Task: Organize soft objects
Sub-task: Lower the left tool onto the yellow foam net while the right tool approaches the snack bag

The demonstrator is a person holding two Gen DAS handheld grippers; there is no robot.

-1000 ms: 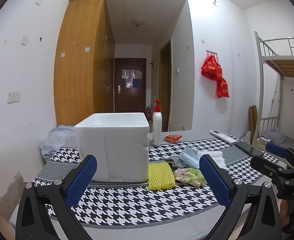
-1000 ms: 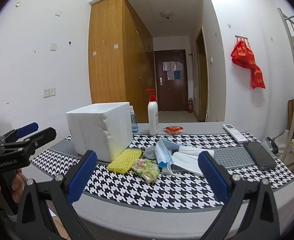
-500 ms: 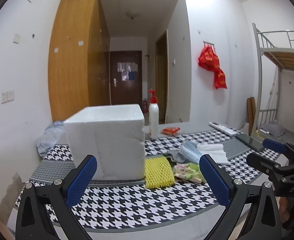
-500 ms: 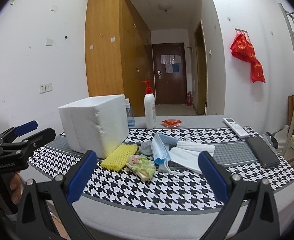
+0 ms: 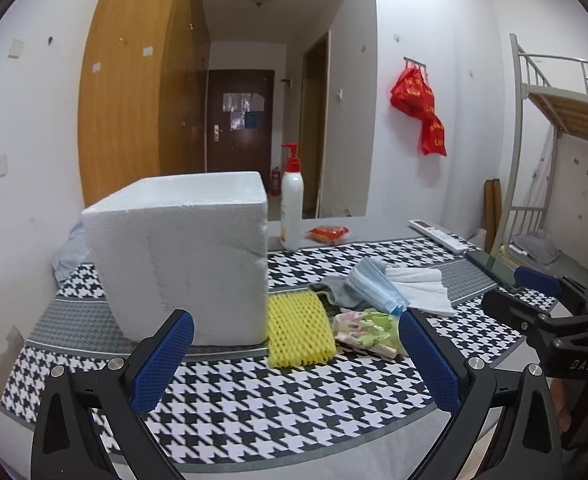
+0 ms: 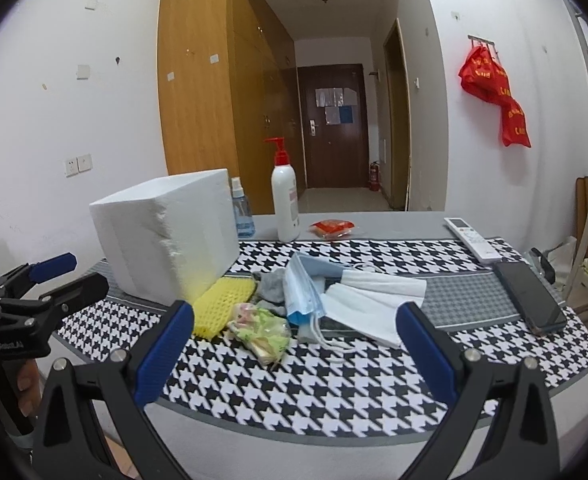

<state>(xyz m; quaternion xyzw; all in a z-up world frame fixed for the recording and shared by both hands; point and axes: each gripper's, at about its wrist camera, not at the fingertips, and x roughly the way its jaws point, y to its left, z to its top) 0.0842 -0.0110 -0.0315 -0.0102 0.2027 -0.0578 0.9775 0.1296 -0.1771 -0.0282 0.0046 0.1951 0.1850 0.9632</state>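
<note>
left claw (image 5: pixel 294 364): wide open, empty | right claw (image 6: pixel 290 350): wide open, empty | yellow foam net (image 5: pixel 299 330): dead ahead of left claw, long axis near-to-far, beside foam box (image 5: pixel 182 256) | left nearer

- foam box (image 5: pixel 182 256) interior: hidden, contents can't tell
- grey cloth (image 6: pixel 272 286): mostly under mask (image 6: pixel 302 292)
- bunk bed (image 5: pixel 566 92): cut off at 3 o'clock

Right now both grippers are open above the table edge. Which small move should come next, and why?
Probably ease the left gripper forward and down onto the yellow net. It lies nearest, right against the foam box, roughly centred between the open fingers. The right gripper holds nothing.
</note>
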